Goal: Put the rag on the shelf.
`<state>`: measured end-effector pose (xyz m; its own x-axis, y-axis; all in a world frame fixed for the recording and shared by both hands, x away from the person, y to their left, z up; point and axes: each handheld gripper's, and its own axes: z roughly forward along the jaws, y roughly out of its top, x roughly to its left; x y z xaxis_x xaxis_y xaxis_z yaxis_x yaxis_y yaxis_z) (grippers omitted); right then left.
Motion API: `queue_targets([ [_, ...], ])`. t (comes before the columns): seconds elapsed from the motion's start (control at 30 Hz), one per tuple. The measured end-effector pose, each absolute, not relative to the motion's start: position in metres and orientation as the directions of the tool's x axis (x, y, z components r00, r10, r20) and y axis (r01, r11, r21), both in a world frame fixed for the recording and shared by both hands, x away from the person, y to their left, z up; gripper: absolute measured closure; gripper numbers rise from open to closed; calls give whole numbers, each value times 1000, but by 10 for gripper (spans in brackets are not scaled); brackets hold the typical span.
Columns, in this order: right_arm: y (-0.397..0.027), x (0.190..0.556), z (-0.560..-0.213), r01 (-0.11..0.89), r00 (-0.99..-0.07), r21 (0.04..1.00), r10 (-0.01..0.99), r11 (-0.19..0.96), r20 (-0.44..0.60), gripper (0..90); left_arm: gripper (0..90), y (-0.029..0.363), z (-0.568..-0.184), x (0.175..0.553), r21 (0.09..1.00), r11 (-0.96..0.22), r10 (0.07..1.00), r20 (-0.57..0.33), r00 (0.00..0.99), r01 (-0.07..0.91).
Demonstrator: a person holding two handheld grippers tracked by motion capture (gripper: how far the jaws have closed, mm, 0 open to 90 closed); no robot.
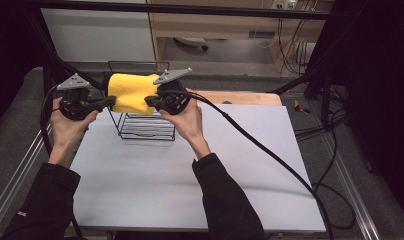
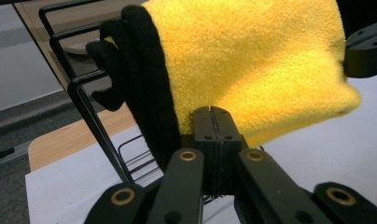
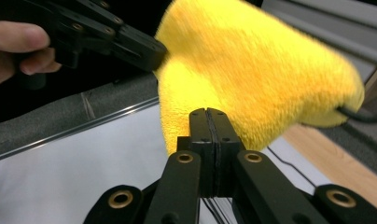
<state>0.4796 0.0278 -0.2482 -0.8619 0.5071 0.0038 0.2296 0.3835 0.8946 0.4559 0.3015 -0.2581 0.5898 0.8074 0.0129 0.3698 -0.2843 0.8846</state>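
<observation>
The yellow cloth (image 1: 132, 92) hangs folded over the top bar of the black wire rack (image 1: 142, 127), its long axis running left to right across the table, its loose edges pointing down. A black cloth (image 2: 140, 93) hangs on the rack just beside it, touching its side. The left gripper (image 1: 110, 101) points inward from the left, level, at the yellow cloth's lower left corner; the right gripper (image 1: 149, 101) points inward from the right at the lower right corner. Each gripper's jaws are pressed together, apparently pinching the cloth's hem, though the pads hide the contact. Both wrists are raised, forearms converging. The white table (image 1: 190, 180) lies open in front of the rack.
</observation>
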Motion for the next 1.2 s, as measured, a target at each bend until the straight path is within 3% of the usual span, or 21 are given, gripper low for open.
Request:
queue_targets([
  [0.13, 26, 487, -261, 263, -840, 886, 543, 381, 16, 900, 897, 300, -262, 458, 887, -277, 810, 8, 586, 370],
  [0.3, 27, 491, -268, 233, -829, 897, 558, 375, -18, 887, 897, 297, -263, 462, 892, -268, 816, 9, 578, 364],
  [0.6, 19, 482, -261, 197, -844, 912, 535, 359, -28, 758, 863, 298, -262, 455, 898, -251, 801, -16, 598, 361],
  [0.67, 6, 473, -251, 183, -841, 926, 541, 331, -27, 673, 803, 301, -261, 448, 899, -250, 795, -21, 606, 359],
  [0.7, 6, 473, -251, 183, -841, 926, 541, 331, -27, 673, 803, 302, -260, 445, 897, -254, 792, -22, 610, 362],
  [0.73, -5, 467, -244, 180, -833, 934, 553, 310, -23, 592, 738, 304, -259, 441, 894, -259, 791, -20, 611, 365],
  [0.8, -11, 465, -241, 185, -829, 937, 559, 295, -12, 560, 700, 308, -259, 434, 893, -261, 790, -22, 613, 368],
  [0.83, -23, 460, -237, 194, -817, 942, 577, 275, 0, 488, 630, 309, -259, 430, 892, -266, 790, -16, 613, 366],
  [0.87, -23, 460, -237, 194, -817, 942, 577, 275, 0, 488, 630, 311, -259, 426, 893, -268, 791, -11, 611, 363],
  [0.93, -41, 455, -235, 213, -798, 942, 603, 261, 13, 392, 547, 314, -261, 418, 891, -271, 790, -11, 613, 364],
  [1.2, -87, 446, -252, 273, -756, 933, 651, 233, 58, 205, 353, 315, -288, 402, 869, -294, 782, -21, 623, 398],
])
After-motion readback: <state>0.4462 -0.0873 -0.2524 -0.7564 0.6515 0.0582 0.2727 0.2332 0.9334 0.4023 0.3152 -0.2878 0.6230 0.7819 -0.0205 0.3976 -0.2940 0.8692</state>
